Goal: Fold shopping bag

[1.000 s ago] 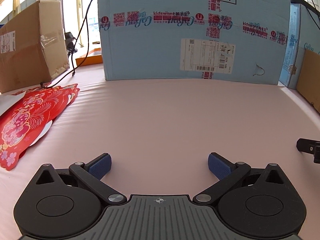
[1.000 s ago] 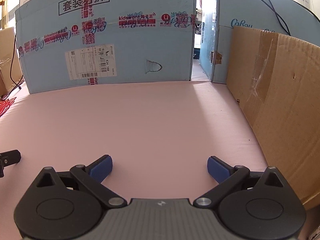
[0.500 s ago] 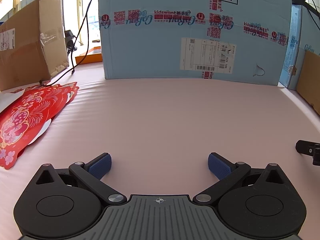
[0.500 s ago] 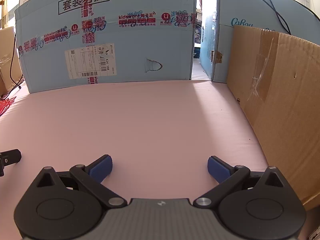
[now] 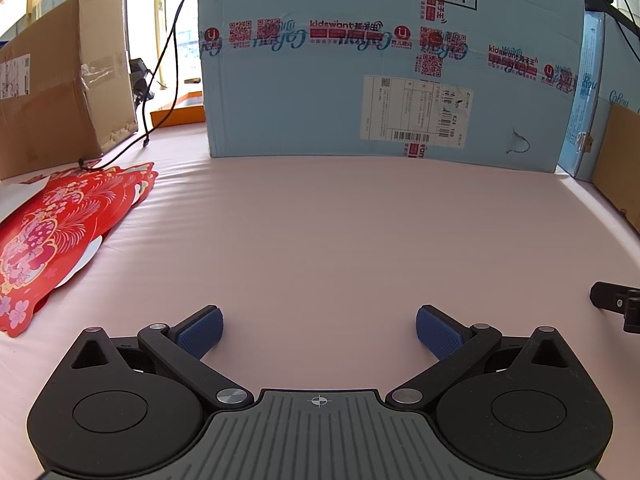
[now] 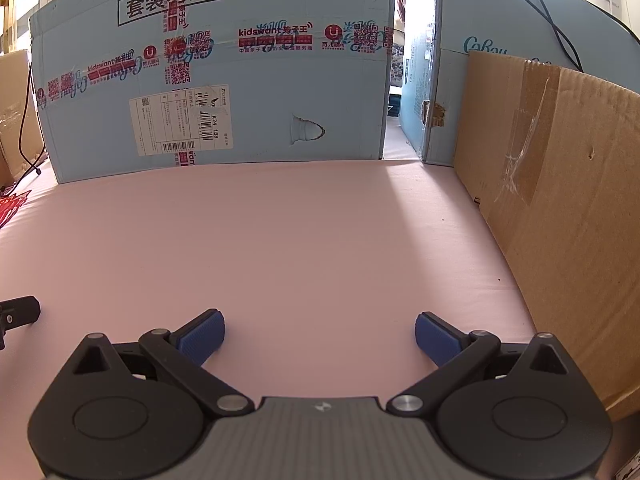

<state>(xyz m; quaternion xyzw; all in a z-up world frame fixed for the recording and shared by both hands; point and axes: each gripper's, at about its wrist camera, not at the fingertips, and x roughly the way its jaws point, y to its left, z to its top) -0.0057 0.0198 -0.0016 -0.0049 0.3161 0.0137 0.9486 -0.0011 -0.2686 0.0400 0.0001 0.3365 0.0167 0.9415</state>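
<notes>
Red bag [image 5: 48,236] mostly left-view, brown cardboard [image 6: 560,208] right-view

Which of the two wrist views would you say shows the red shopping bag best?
The left wrist view: the red shopping bag lies flat on the pink table, most of its floral print visible. The right wrist view shows only a red sliver at its left edge.

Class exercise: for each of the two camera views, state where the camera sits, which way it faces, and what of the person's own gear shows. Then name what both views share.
Left wrist view: sits on the left hand-held gripper, facing forward over the pink table toward the blue box; red bag at left; its open blue fingers show.
Right wrist view: sits on the right hand-held gripper, facing the same box; brown cardboard at right; open fingers show.
Shared: box, table, a sliver of the bag.
</notes>
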